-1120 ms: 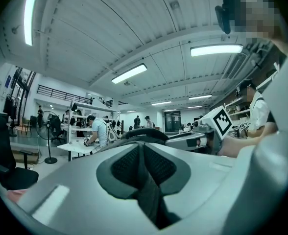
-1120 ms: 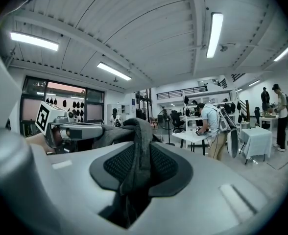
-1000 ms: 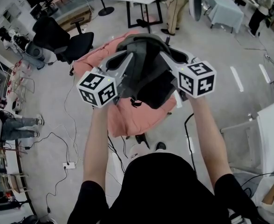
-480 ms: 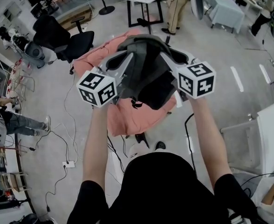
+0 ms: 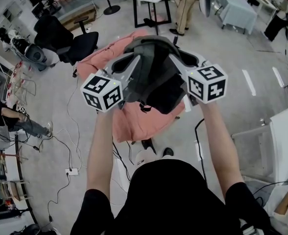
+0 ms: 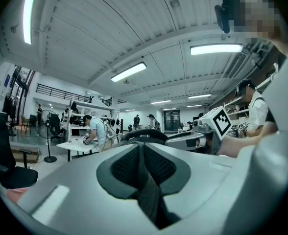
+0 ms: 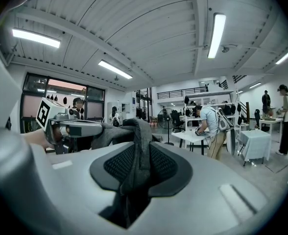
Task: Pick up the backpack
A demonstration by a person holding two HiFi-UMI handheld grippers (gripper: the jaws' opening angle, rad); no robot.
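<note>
Fingers (image 6: pixel 127 165) of the left gripper (image 6: pixel 144 168) are pressed together on a thin dark strap (image 6: pixel 150 195), with almost no gap between the mesh pads. Those of the right gripper (image 7: pixel 138 163) are clamped on a thicker fold of grey fabric (image 7: pixel 134 136), so they stand a little wider. Both pieces belong to the backpack (image 5: pixel 154 80), which hangs between the two grippers directly above the pink table (image 5: pixel 134 124), its dark body sagging below the level jaws. Whether its bottom touches the table cannot be told from the head view. The bag looks soft and floppy rather than stiff: the fabric bunches where it is pinched and the body droops, so it would likely swing and fold if moved quickly. The woven straps seem rough enough not to slide through the padded jaws, and nothing on the outside looks fragile. One strap on each side is a sound hold, since the two share the load and keep the bag from twisting over the table. The dark loop (image 6: pixel 139 132) at its top would probably suit a single grip.
</note>
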